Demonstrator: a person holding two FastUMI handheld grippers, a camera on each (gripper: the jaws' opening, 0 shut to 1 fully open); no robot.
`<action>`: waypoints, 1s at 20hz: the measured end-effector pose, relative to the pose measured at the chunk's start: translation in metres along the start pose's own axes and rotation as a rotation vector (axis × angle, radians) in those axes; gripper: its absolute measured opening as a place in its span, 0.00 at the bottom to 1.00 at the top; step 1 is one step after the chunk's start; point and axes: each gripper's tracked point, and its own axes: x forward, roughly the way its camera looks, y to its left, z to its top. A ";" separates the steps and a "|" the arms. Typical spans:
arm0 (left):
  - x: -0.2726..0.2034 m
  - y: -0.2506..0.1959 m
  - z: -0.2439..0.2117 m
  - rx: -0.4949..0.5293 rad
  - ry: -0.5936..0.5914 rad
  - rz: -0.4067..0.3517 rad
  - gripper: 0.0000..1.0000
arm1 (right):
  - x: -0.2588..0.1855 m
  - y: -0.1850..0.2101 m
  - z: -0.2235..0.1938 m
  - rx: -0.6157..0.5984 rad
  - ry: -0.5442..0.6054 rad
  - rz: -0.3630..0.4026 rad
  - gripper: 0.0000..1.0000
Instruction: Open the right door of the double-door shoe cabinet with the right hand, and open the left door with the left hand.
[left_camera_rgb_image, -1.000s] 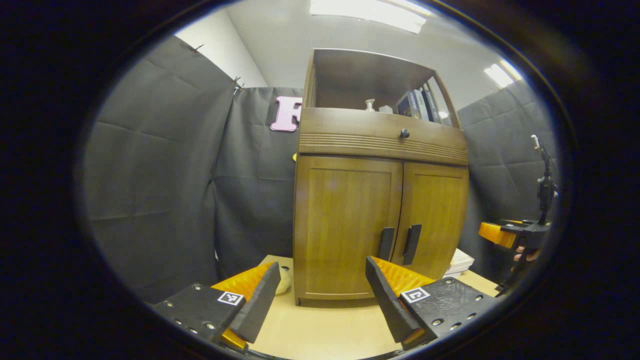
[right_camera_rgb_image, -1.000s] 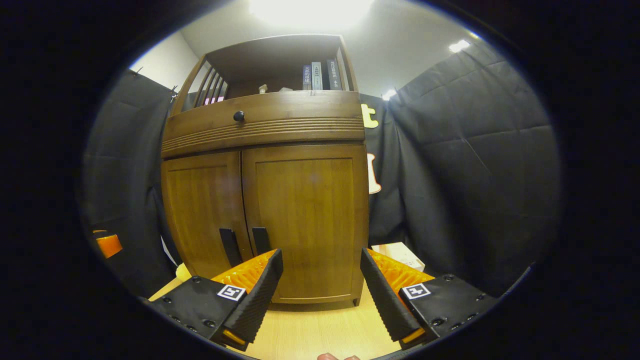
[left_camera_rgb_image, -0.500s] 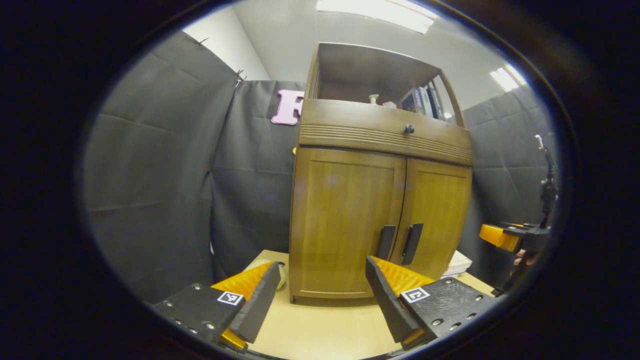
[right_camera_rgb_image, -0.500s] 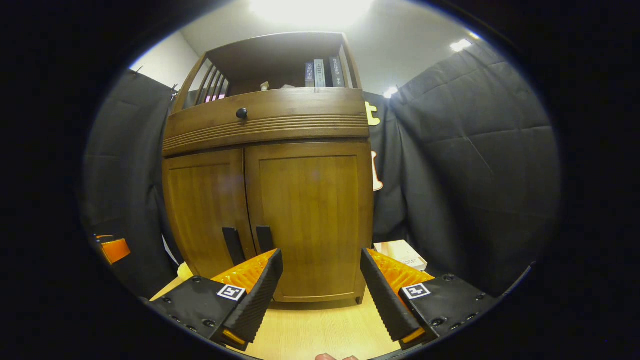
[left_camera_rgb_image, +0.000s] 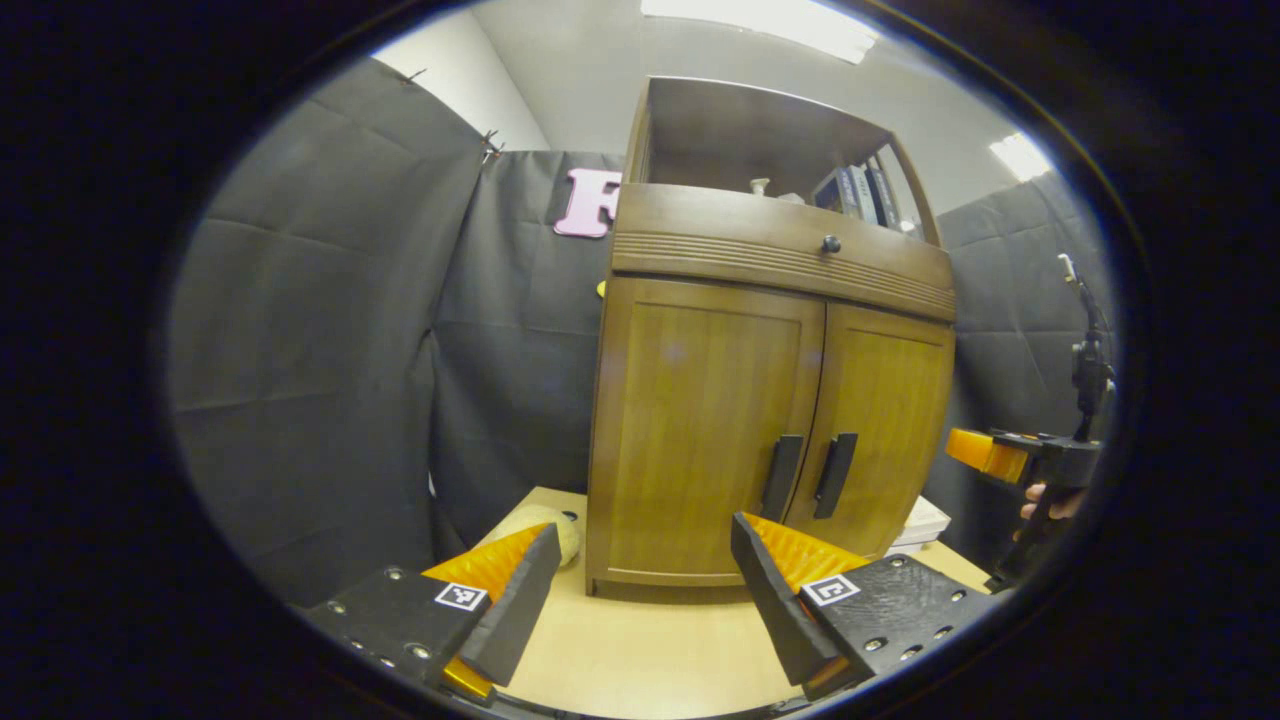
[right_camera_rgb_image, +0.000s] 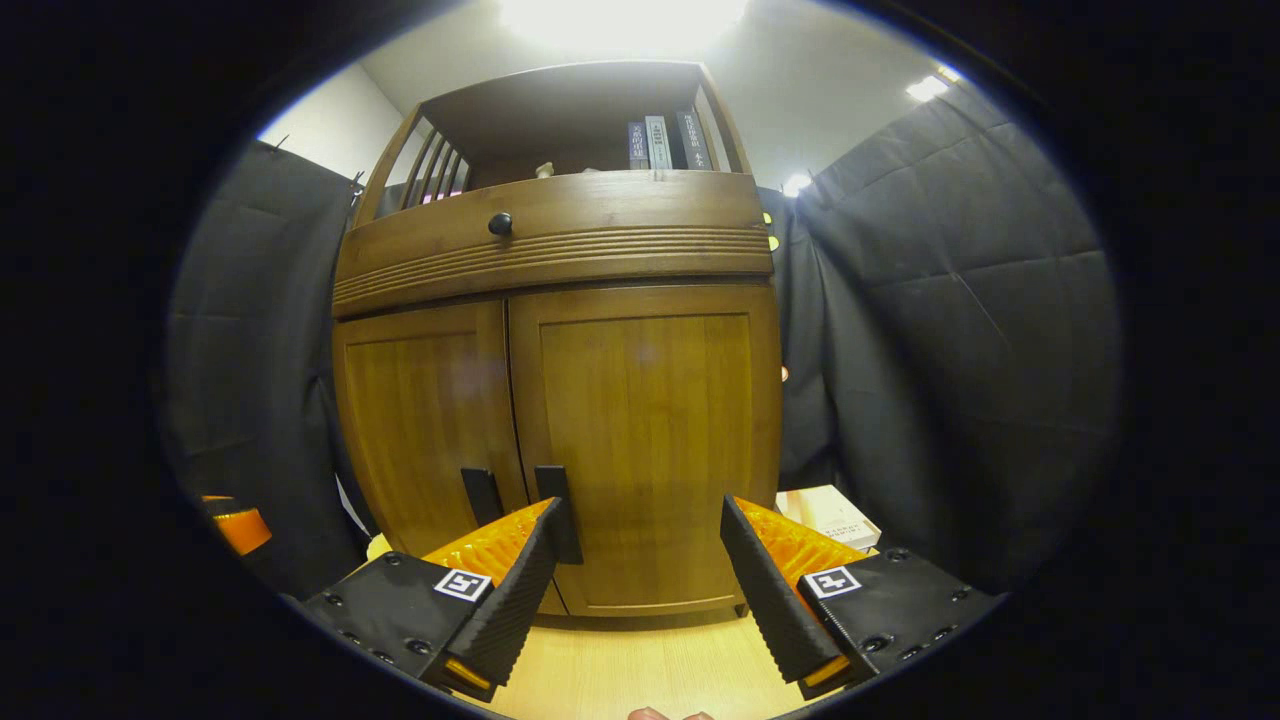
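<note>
In the right gripper view, the right gripper (right_camera_rgb_image: 640, 590) hangs wide open over the pale tabletop (right_camera_rgb_image: 640, 680), holding nothing. Compared with a second ago the shoe cabinet (right_camera_rgb_image: 560, 420) looms larger ahead of it, and the right door's handle (right_camera_rgb_image: 556, 510) now sits just above and behind the tip of this gripper's left finger (right_camera_rgb_image: 520, 580), where before it stood clear above. The handle is beside the jaws, not between them, so I judge the gripper needs a small shift to its left before it can close on it. The left door's handle (right_camera_rgb_image: 482, 495) lies a little further left. To the gripper's right, past its other finger, a pale box (right_camera_rgb_image: 830, 515) rests by the cabinet's foot.

In the left gripper view, the left gripper (left_camera_rgb_image: 640, 590) is likewise spread wide and empty. The cabinet has slid up and rightward in its sight since the earlier frames, and a rounded pale object (left_camera_rgb_image: 545, 522), possibly a soft toy, though it is half hidden, has come into view beyond its left finger. Both doors are shut; the left door's handle (left_camera_rgb_image: 781, 477) stands ahead, above its right finger, well apart. Far off right, the other gripper appears held in a hand (left_camera_rgb_image: 1048, 498).
</note>
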 end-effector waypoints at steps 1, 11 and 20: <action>0.000 0.000 -0.001 -0.003 0.005 0.007 1.00 | 0.002 0.004 0.000 0.011 -0.008 0.009 0.98; -0.001 0.002 0.003 0.010 0.035 0.052 1.00 | 0.050 0.041 -0.007 0.039 0.009 0.074 0.98; 0.000 0.005 0.004 0.003 0.105 0.112 1.00 | 0.095 0.063 -0.041 0.032 0.081 0.109 0.98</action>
